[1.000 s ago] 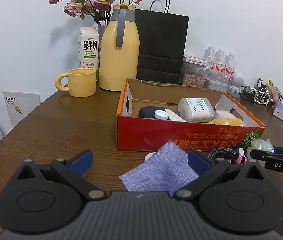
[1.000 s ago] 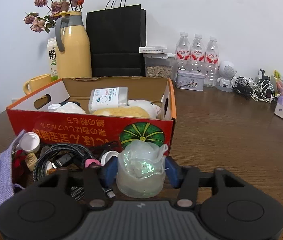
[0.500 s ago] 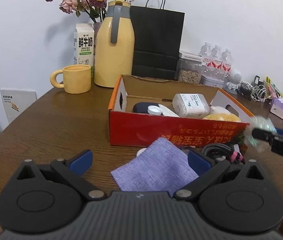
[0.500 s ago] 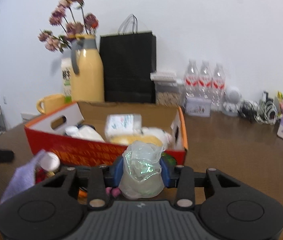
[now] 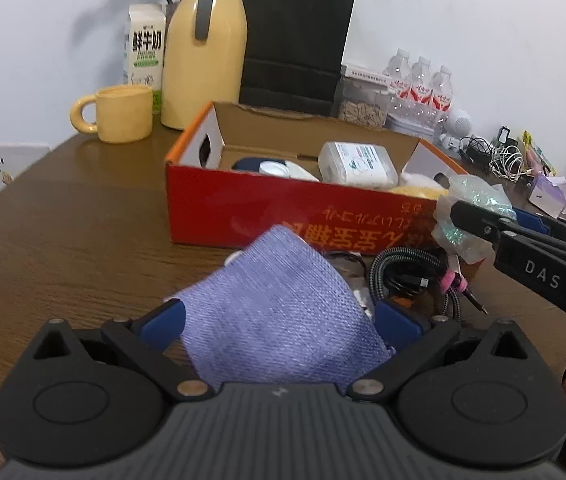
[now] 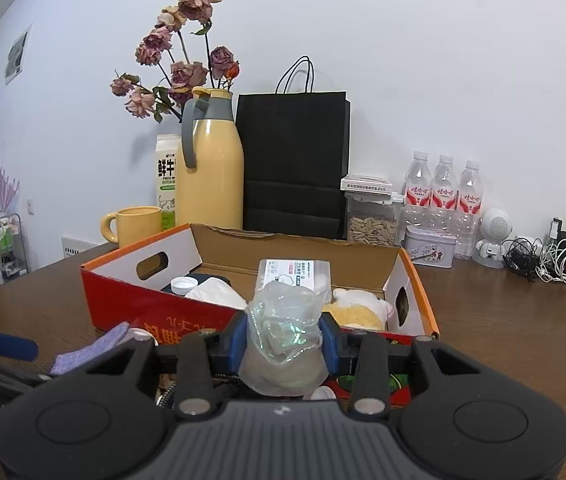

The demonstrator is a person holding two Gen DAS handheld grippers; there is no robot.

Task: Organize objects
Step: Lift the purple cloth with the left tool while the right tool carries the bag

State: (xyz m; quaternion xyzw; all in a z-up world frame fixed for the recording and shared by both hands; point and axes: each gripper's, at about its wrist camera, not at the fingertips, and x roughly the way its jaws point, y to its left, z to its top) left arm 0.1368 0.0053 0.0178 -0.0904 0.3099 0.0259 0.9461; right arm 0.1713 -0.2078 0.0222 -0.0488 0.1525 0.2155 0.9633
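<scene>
Crumpled plastic bag [image 6: 283,344] sits pinched in the right gripper's [image 6: 285,342] jaws, raised level with the red box's [image 6: 187,312] near wall, likely to clear it. Left gripper [image 5: 279,320] has its jaws wide around the purple cloth [image 5: 279,316] lying on the desk [image 5: 63,232], apparently next.

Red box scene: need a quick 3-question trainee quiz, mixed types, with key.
1. True or false: the right gripper is shut on the clear plastic bag.
2. What lies between the left gripper's open fingers? A) yellow mug B) purple cloth C) milk carton
3. Fill in: the braided cable lies on the table, in front of the ______.

Key: 1 true. 2 B, the purple cloth. 3 red box.
</scene>
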